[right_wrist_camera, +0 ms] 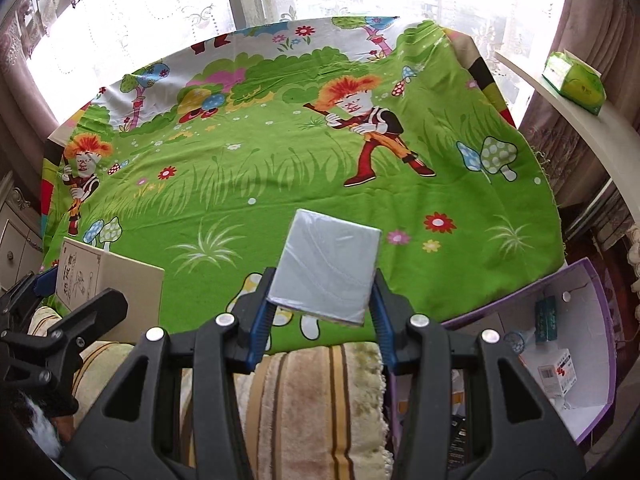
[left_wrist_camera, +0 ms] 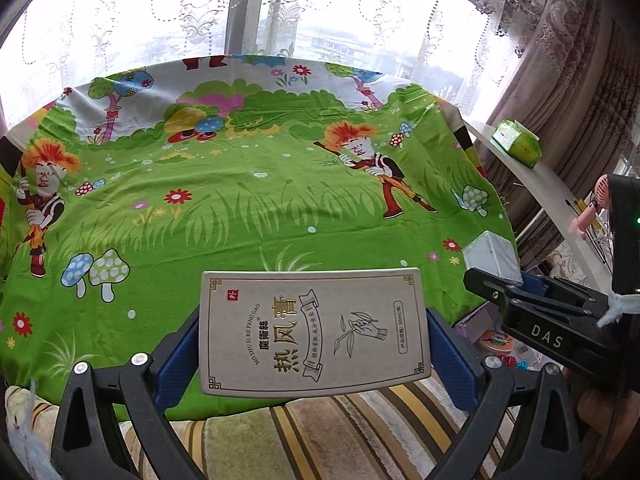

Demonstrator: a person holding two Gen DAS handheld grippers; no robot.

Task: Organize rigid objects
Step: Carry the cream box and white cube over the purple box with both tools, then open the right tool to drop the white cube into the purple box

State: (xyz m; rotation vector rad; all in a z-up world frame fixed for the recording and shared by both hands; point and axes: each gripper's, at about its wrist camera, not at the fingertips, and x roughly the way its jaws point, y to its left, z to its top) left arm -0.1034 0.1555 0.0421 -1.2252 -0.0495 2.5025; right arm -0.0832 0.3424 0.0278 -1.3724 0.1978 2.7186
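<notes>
My left gripper (left_wrist_camera: 314, 354) is shut on a beige medicine box (left_wrist_camera: 314, 330) with Chinese print, held above the near edge of the green cartoon cloth (left_wrist_camera: 240, 208). The same box shows at the left of the right wrist view (right_wrist_camera: 108, 280). My right gripper (right_wrist_camera: 320, 312) is shut on a plain grey box (right_wrist_camera: 326, 268) wrapped in shiny film, held above the cloth's near edge. The grey box and right gripper also show at the right of the left wrist view (left_wrist_camera: 490, 256).
A purple-edged open box (right_wrist_camera: 576, 356) with small items stands on the right below the cloth. A green tissue pack (right_wrist_camera: 576, 82) lies on a white shelf (right_wrist_camera: 624, 136). A striped plush cover (right_wrist_camera: 312, 392) lies under the grippers. Curtained windows are behind.
</notes>
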